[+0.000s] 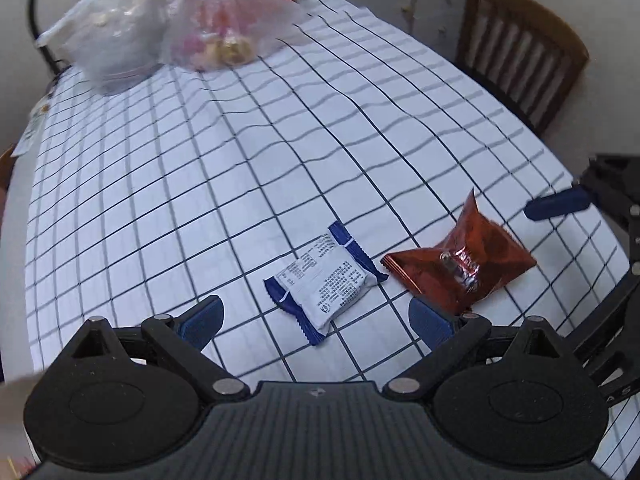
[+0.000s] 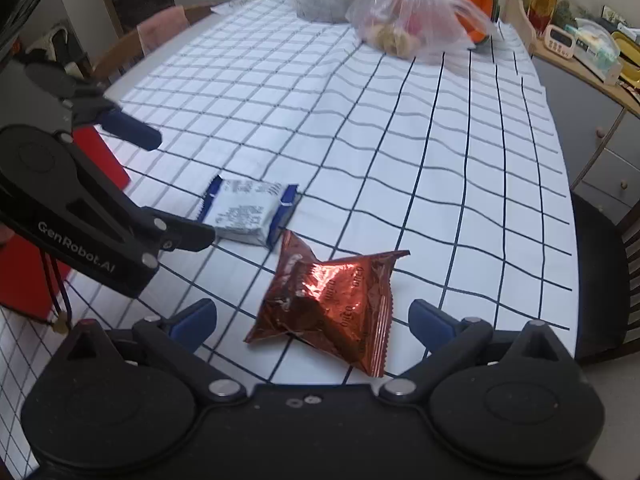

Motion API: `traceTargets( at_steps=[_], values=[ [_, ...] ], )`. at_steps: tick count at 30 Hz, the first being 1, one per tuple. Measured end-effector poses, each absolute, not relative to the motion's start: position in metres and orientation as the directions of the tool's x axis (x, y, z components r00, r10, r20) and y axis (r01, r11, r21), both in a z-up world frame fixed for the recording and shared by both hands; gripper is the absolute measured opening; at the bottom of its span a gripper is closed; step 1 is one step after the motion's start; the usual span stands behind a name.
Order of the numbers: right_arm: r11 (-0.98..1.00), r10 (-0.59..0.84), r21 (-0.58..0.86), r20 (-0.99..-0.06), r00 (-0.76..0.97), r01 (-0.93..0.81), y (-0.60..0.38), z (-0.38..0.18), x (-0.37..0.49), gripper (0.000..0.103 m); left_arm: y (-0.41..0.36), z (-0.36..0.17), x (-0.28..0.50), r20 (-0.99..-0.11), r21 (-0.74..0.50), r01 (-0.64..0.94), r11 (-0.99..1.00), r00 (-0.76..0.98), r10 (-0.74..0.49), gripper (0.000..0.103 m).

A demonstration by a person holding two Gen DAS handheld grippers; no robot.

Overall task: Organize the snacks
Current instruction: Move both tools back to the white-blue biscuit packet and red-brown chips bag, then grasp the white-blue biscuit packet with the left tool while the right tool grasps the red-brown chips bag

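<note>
- Left wrist view: your left claw (image 1: 316,318) is spread wide with nothing between the fingers, hovering over the checked worktop (image 1: 200,184).
- The white-and-blue snack packet (image 1: 326,282) lies flat on the cloth just ahead of it, between the two blue fingertips (image 1: 202,320) and angled diagonally.
- The red foil snack packet (image 1: 460,262) lies just right of the white one, crumpled, its near corner close to your right-side fingertip; touching or not, can't tell.
- One blue finger of your right claw (image 1: 558,204) pokes in from the right edge.
- Far end of the worktop: a clear bag with pink and tan snacks (image 1: 228,28) beside a whitish bag (image 1: 116,28); a wooden chair (image 1: 520,52) stands past the right edge.
- Right wrist view: your right claw (image 2: 312,322) is also wide apart and empty, the red foil snack packet (image 2: 332,304) lying on the cloth between its fingers, touching neither.
- The white-and-blue snack packet (image 2: 250,212) sits just beyond the red one, their corners almost meeting.
- Your left claw (image 2: 176,188) comes in from the left, fingers apart, the lower black finger's tip at the white packet's left end.
- The clear snack bag (image 2: 416,20) sits at the far end.
</note>
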State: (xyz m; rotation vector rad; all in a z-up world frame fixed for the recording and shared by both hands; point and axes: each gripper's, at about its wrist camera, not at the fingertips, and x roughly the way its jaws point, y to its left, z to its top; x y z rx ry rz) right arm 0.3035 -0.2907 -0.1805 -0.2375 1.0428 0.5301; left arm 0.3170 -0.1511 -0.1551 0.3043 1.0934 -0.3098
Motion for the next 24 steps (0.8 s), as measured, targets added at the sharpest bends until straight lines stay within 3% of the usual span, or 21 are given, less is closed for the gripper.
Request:
traceTargets(
  at_steps=[13, 17, 19, 24],
  values=[
    [0.865, 0.276, 0.074, -0.896, 0.347, -0.496, -0.281, -0.204, 0.326, 0.102, -0.166, -0.198, 0.36, -0.945, 0.059, 0.554, 0.831, 0.3, -0.132, 0.095],
    [0.869, 0.271, 0.079, -0.902, 0.337, -0.488, -0.282, -0.21, 0.329, 0.1, -0.164, -0.207, 0.367, -0.952, 0.062, 0.56, 0.827, 0.281, -0.119, 0.078],
    [0.87, 0.273, 0.082, -0.901, 0.337, -0.485, -0.282, -0.211, 0.331, 0.098, -0.163, -0.208, 0.369, -0.951, 0.056, 0.56, 0.827, 0.281, -0.126, 0.078],
    [0.874, 0.274, 0.085, -0.899, 0.342, -0.478, -0.283, -0.212, 0.332, 0.084, -0.162, -0.211, 0.372, -0.952, 0.04, 0.545, 0.838, 0.274, -0.133, 0.066]
  ],
)
